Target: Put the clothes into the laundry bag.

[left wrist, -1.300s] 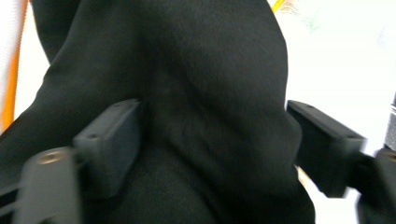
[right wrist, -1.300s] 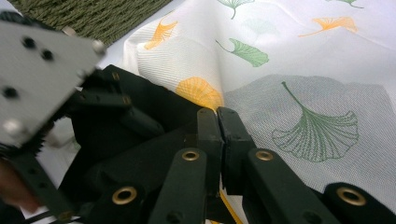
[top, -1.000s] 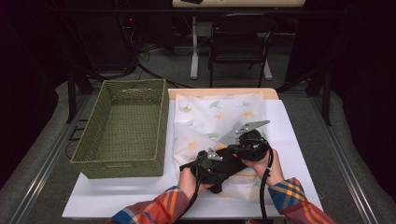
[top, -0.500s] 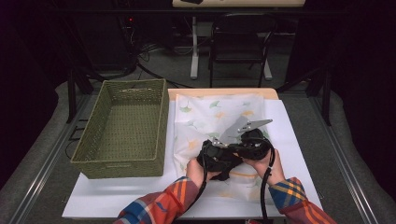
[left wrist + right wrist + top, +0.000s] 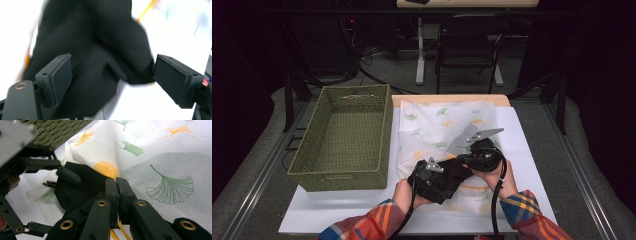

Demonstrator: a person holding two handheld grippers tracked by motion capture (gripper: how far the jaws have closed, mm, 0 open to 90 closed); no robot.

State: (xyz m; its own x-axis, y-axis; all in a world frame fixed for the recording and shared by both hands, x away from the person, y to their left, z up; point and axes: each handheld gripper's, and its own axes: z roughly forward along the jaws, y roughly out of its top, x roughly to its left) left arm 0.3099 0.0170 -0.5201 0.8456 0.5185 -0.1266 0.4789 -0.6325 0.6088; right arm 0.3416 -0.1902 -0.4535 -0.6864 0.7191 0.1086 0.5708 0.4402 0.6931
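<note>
Seen from above: a table w/ a white sheet [image 5: 532, 165], and on it a white cloth printed w/ green and orange ginkgo leaves [image 5: 447, 125]. All places here are given relative to that leaf cloth.

A dark black piece of fabric [image 5: 452, 175] lies on the cloth's near part, toward the person. Both hands come in from the near edge, sleeves in orange-blue plaid, each w/ a gripper.

Left gripper [image 5: 432, 175]: sits at the black fabric's near-left end. In the left gripper view its two pads [image 5: 61, 75] stand wide apart; the jaws have just been opening. The black fabric [image 5: 95, 50] lies between and beyond them, mostly by the left pad, reaching nearly across to the right one. The pads don't press on it. View is motion-blurred, so can't tell if the fabric brushes the left pad.

Right gripper [image 5: 482, 155]: at the black fabric's far-right end, over the cloth's middle. In the right gripper view [image 5: 117, 192] its jaws are closed tight together. Black fabric [image 5: 82, 187] bunches right against their left side and up to the tips; it looks pinched there, though the exact edge in the jaws is hard to make out. Leaf cloth [image 5: 162, 170] spreads beyond the tips.

Left of the cloth, just beside its edge: a green woven basket [image 5: 343, 134].
</note>
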